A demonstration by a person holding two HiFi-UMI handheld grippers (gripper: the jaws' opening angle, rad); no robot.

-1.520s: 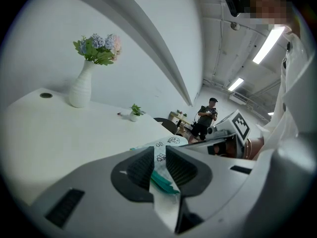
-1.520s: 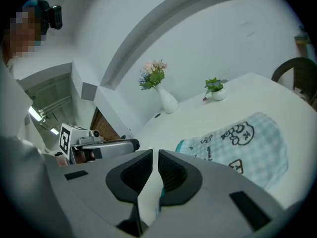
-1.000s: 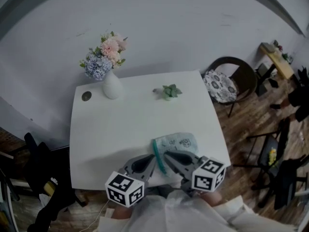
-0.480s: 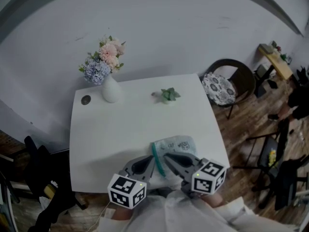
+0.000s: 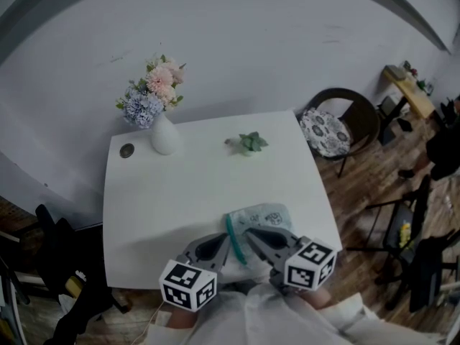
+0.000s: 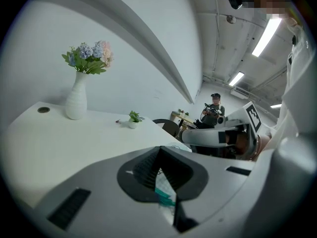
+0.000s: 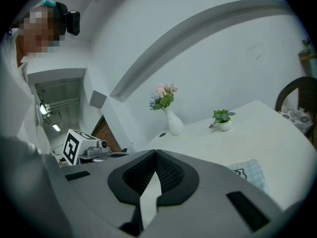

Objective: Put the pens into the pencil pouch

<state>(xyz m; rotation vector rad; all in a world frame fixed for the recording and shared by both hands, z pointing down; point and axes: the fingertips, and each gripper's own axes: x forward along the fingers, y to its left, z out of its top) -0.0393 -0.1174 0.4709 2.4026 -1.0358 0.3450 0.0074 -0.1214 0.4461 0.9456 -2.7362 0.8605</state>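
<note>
1. The jaws of the left gripper [image 6: 159,151] are closed tip to tip; the teal edge of the pouch [image 5: 267,214] is seen through the gap behind them.
2. The jaws of the right gripper [image 7: 156,155] are pressed together, with nothing held.
3. The pouch is laid near the table's [image 5: 180,185] front edge, beside both grippers.

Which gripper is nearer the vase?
Left. The left gripper is at the left edge of the pouch, vase well ahead to its left; the right gripper sits further right, at its near edge.
</note>
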